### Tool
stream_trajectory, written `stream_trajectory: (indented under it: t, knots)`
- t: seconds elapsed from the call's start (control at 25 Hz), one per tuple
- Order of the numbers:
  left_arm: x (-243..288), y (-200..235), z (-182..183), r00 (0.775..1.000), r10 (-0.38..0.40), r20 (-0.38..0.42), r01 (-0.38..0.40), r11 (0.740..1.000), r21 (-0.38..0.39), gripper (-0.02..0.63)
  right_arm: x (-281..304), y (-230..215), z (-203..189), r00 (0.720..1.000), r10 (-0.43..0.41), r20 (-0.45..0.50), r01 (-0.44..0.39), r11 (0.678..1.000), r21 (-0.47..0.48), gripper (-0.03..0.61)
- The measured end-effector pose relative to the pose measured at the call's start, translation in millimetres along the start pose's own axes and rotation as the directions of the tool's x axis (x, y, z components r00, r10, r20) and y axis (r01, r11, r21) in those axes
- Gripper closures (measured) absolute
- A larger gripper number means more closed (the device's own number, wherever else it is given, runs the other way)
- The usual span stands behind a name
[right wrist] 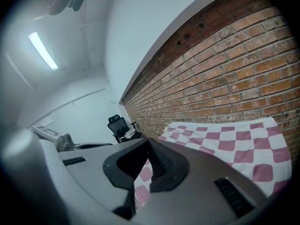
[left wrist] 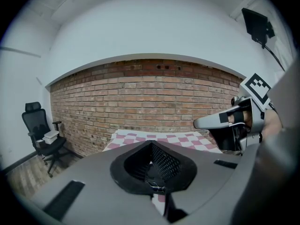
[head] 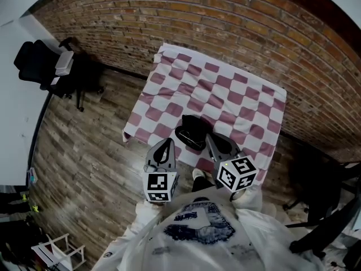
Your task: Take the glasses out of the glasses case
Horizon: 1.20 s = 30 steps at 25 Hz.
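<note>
A black glasses case lies near the front edge of a table under a pink-and-white checked cloth. It looks open, and I cannot make out glasses inside it. My left gripper hangs shut just off the case's front left, over the table's edge. My right gripper is shut too, with its tips beside the case's front right. In the left gripper view the jaws meet with nothing between them, and the right gripper shows at the right. In the right gripper view the jaws are closed over the cloth.
A brick wall runs behind the table. A black office chair stands on the wood floor at the left, and another dark chair at the right. The person's white shirt fills the bottom.
</note>
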State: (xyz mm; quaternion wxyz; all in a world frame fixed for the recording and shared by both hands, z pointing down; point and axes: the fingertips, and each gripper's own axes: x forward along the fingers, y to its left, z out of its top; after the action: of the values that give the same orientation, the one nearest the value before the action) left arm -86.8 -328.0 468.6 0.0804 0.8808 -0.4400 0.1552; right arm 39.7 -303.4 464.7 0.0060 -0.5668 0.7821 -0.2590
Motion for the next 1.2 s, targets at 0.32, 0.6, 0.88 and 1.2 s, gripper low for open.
stream_trajectory:
  t: [0.32,0.6,0.88,1.2]
  knots:
    - [14.4,-0.4,-3.7,1.0,-0.001,-0.026,0.002,1.0,0.023,0.604,4.1,-9.8,1.8,1.0,0.0,-0.009,0.0,1.0,0.008,0.565]
    - [25.7,-7.5,-22.8,0.993,-0.046,-0.105,0.052,0.997,0.058,0.603,0.8,-20.2,-3.1,1.0,-0.009,-0.009,0.009,1.0,0.03,0.565]
    - [37.9,-18.2,-37.6,0.974,-0.131,-0.184,0.156,0.979,0.129,0.589,-1.9,-28.5,-5.9,1.0,-0.015,0.001,0.015,0.999,0.047,0.565]
    - [58.1,-20.0,-42.9,0.951,-0.198,-0.236,0.245,0.95,0.192,0.529,-5.5,-44.9,-4.5,0.999,-0.043,0.002,0.043,0.997,0.068,0.565]
